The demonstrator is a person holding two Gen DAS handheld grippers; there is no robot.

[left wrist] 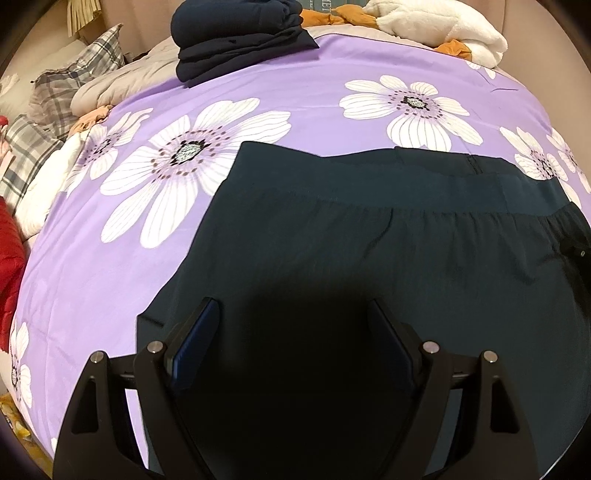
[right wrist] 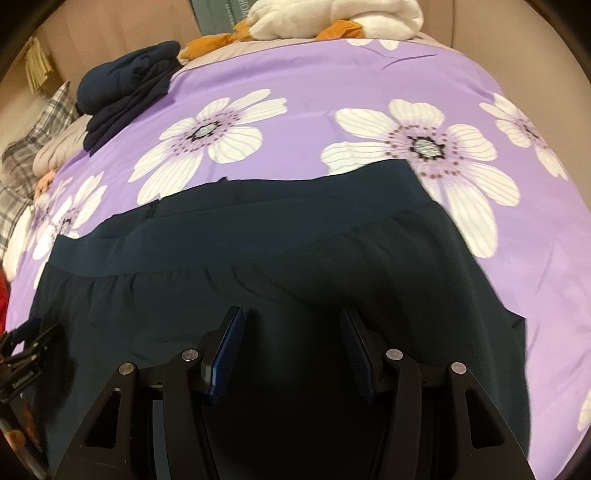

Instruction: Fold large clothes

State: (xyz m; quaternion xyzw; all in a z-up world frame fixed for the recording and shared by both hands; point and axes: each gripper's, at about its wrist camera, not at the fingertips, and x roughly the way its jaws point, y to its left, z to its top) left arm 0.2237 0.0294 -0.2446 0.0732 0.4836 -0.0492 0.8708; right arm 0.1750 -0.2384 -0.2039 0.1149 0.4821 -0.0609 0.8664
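A large dark teal garment [left wrist: 369, 236] with a waistband and gathered seam lies flat on the purple flowered bedspread [left wrist: 280, 92]. It also shows in the right wrist view [right wrist: 258, 266]. My left gripper [left wrist: 293, 306] is open just above the garment's near left part, nothing between its blue pads. My right gripper [right wrist: 293, 314] is open above the garment's near right part, also empty. The left gripper's tip shows at the left edge of the right wrist view [right wrist: 26, 350].
A stack of folded navy clothes [left wrist: 240, 37] sits at the far side of the bedspread [right wrist: 369, 81]. White plush and orange cloth [left wrist: 436, 22] lie far right. Plaid pillows [left wrist: 70, 81] and a red item [left wrist: 9, 266] lie left.
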